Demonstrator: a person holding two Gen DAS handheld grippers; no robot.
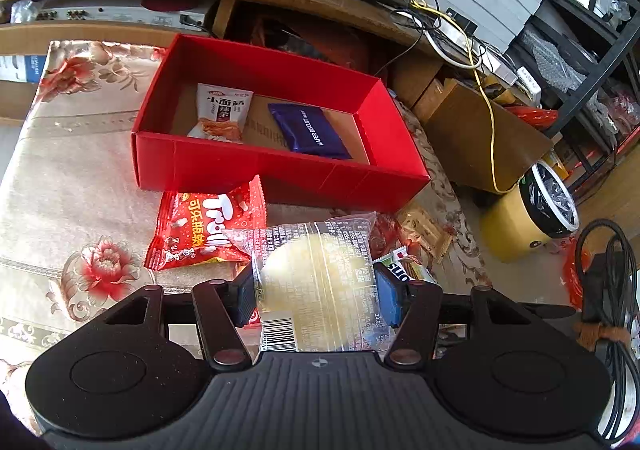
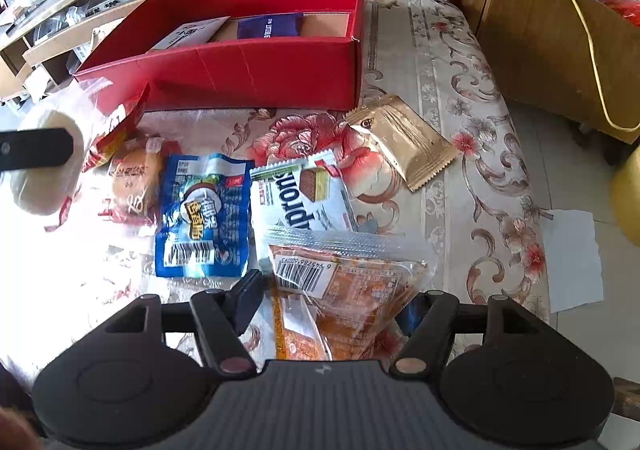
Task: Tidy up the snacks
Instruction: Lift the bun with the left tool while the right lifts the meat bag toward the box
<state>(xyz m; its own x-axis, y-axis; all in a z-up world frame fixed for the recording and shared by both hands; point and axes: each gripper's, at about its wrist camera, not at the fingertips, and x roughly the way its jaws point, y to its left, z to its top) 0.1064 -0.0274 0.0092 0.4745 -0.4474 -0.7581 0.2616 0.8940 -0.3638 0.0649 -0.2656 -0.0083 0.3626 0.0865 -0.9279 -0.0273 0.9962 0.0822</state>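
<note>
Left gripper (image 1: 320, 296) clamps a clear-wrapped pale round cake (image 1: 316, 278), blue pads pressing both sides of the pack; it hangs above the cloth, short of the box. Ahead of the claw and slightly to its left sits the red box (image 1: 256, 165), open-topped, already holding a white noodle-snack packet (image 1: 222, 111) and a dark blue wafer biscuit pack (image 1: 310, 129). Just in front of the claw, between it and the box wall, lies a red Trolli gummy bag (image 1: 204, 228).

Right gripper (image 2: 332, 300) straddles a clear packet of orange spicy strips (image 2: 344, 294), jaws part open around it; whether the pads actually press cannot be told. Ahead of this claw: a white Loacker wafer pack (image 2: 300, 197), a blue coconut-snack pouch (image 2: 202, 215) ahead-left, a gold sachet (image 2: 404, 139) ahead-right.

Step judged: mid-sorting, the left item ready for transfer. Next move calls for carrying the cake forward over the near wall and releasing into the free floor space at the box's right.

Surface: low table under a cream floral tablecloth (image 1: 60, 185), red roses. Room cluttered: wooden TV bench behind, tangled cables, cardboard boxes, a lined bin (image 1: 548, 205) right of the left claw.
</note>
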